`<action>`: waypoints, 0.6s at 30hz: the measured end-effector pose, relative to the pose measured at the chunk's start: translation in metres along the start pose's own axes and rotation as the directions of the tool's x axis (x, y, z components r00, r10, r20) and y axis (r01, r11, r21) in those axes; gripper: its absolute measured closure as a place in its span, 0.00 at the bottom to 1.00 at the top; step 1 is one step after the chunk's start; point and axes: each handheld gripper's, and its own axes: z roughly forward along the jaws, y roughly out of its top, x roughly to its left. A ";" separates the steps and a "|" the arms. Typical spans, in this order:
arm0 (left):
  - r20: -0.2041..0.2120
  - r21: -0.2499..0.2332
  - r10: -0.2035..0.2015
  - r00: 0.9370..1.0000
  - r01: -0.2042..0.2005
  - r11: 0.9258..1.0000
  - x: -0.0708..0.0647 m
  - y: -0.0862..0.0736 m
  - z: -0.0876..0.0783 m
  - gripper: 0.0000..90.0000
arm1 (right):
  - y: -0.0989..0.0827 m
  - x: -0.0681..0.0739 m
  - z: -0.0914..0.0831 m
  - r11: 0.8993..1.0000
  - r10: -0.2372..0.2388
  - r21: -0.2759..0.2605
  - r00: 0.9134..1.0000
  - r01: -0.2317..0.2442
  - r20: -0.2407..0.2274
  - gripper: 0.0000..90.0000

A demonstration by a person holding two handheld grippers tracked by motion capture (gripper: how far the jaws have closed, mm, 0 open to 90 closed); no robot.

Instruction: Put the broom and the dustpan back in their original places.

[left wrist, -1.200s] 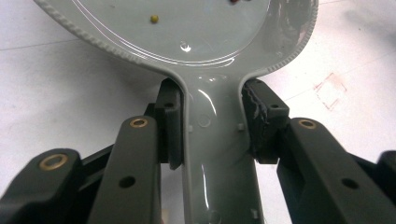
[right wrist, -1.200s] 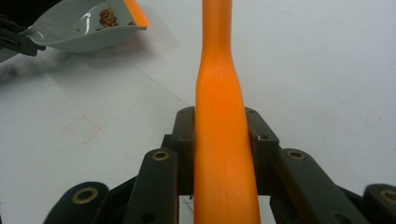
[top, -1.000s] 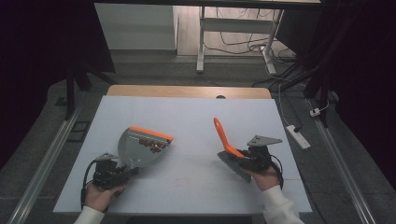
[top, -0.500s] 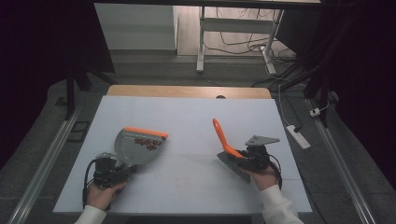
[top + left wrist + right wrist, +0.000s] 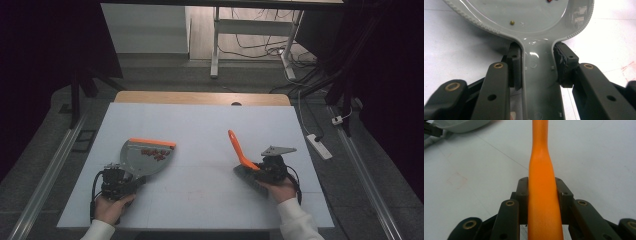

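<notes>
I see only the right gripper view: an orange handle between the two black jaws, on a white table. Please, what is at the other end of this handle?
Observer: In the high view the orange handle belongs to a brush, and its dark bristle head lies low by the right gripper.
Operator: And what does the other hand hold?
Observer: The left gripper is shut on the handle of a grey dustpan.
Operator: Is the dustpan empty?
Observer: No, small red pieces lie inside it, close to its orange edge.
</notes>
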 end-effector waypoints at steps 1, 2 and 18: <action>0.000 0.003 0.000 1.000 0.000 1.000 0.000 0.000 0.001 0.68 | -0.001 -0.001 0.001 1.000 0.001 -0.001 1.000 -0.001 0.003 0.78; -0.003 0.008 0.003 1.000 -0.003 1.000 0.000 0.000 0.001 0.68 | -0.001 -0.003 0.000 1.000 0.009 -0.003 1.000 -0.009 0.000 0.78; -0.003 0.012 0.005 1.000 -0.005 1.000 0.000 -0.002 0.003 0.68 | -0.007 -0.026 0.001 0.997 0.076 0.017 0.996 -0.077 0.047 0.70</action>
